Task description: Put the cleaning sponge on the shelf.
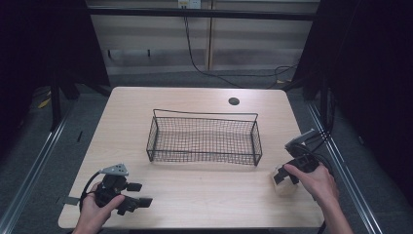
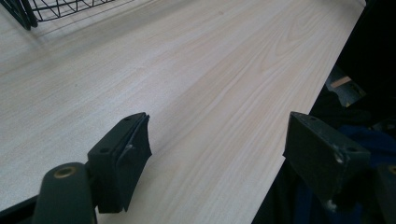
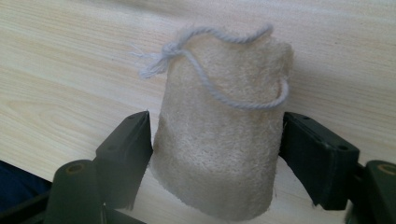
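Dim room, dark curtains both sides, cables trailing at the back. Pale wood desk (image 1: 195,192), empty wire basket (image 1: 204,139) at centre. Left gripper (image 1: 127,195) rests near the front-left corner, fingers wide apart on nothing. Right gripper (image 1: 285,176) at the front-right edge, fingers bracketing a loofah pad (image 3: 219,144) with string loop; contact uncertain. Pad looks light, soft, compressible; take it by the flat sides, mid-body.

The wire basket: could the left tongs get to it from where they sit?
Probably yes: only bare table lies between the open left tongs and the wire basket.
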`<state>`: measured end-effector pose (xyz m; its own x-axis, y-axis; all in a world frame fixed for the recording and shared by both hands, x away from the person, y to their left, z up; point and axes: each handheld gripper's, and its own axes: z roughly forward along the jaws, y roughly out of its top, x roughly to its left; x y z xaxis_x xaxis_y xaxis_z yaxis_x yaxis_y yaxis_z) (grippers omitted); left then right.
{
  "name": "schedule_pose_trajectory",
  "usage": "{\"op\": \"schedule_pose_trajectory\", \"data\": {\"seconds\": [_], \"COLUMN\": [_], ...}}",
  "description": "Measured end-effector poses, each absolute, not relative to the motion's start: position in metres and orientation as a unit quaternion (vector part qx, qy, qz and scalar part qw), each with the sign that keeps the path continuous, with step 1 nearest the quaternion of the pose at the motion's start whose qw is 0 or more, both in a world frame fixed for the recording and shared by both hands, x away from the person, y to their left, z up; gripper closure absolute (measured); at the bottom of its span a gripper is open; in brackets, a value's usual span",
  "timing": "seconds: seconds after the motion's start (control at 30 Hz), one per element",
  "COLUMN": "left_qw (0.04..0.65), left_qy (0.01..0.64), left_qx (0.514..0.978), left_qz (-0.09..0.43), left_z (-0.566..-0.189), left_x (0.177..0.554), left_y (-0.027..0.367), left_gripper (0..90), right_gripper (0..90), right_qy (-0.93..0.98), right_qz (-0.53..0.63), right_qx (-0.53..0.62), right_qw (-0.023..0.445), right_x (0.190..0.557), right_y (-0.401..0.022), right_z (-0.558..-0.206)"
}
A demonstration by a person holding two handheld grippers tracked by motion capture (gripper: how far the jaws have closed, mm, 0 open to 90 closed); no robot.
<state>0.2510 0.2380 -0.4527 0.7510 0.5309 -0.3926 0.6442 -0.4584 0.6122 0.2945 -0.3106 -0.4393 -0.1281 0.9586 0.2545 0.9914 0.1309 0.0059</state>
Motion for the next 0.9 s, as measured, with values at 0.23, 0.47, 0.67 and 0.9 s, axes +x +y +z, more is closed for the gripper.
{"op": "schedule_pose_trajectory", "data": {"seconds": [0.23,0.47,0.67,0.9], "left_qw": [0.389,0.389,0.389,0.386], "left_qy": [0.344,0.344,0.344,0.342], "left_qx": [0.851,0.851,0.851,0.853], "left_qz": [-0.074,-0.075,-0.075,-0.075], "left_z": [-0.4527,-0.4527,-0.4527,-0.4529], "left_x": [0.2510,0.2509,0.2509,0.2512], "left_y": [0.2381,0.2378,0.2378,0.2377], "left_gripper": [22.2,22.2,22.1,22.1], "right_gripper": [25.8,25.7,26.3,27.0], "right_qy": [-0.752,-0.756,-0.762,-0.765], "right_qz": [-0.075,-0.069,-0.067,-0.074], "right_qx": [-0.649,-0.644,-0.637,-0.631], "right_qw": [0.094,0.098,0.100,0.101], "right_x": [0.2963,0.2978,0.2992,0.2976], "right_y": [-0.3078,-0.3047,-0.3042,-0.3067], "right_z": [-0.4421,-0.4452,-0.4476,-0.4448]}}
